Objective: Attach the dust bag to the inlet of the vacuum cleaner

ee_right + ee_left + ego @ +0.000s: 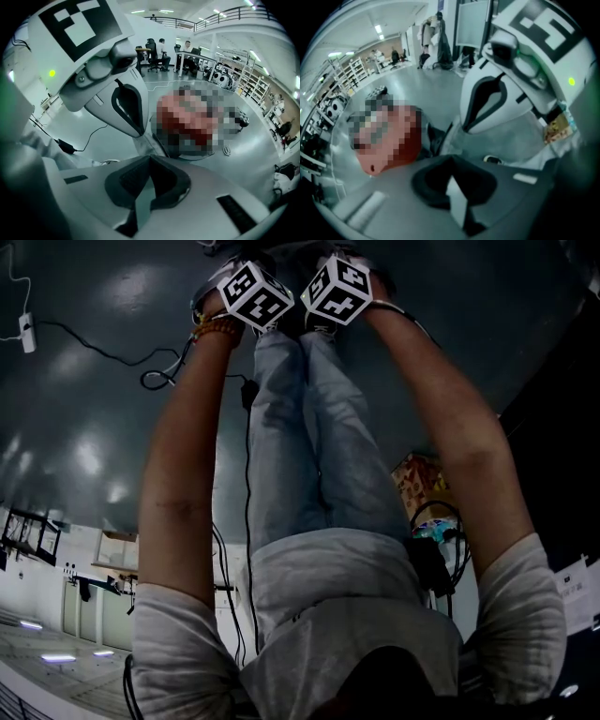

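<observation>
Left gripper (452, 158): jaws together, tips meeting, nothing between them.
Right gripper (149, 157): jaws closed tip to tip, nothing held.
Gripper positions: side by side at the ends of both outstretched arms, close above the person's shoes in the head view; left marker cube (255, 294) just beside right marker cube (337, 289), nearly touching.
Cross views: each gripper view shows the other gripper's white body and cube close by, to the upper right in the left gripper view and to the upper left in the right gripper view.
Dust bag: cannot tell where it lies; no view shows it, so its place relative to the jaws is unknown.
Vacuum cleaner: same, not made out in any view.
Person: jeans (309, 446), light T-shirt (337, 596), beaded bracelet (217, 327) on the left wrist.
Floor (84, 418): grey, glossy, with a black cable (103, 352) running from a small white box (27, 332).
</observation>
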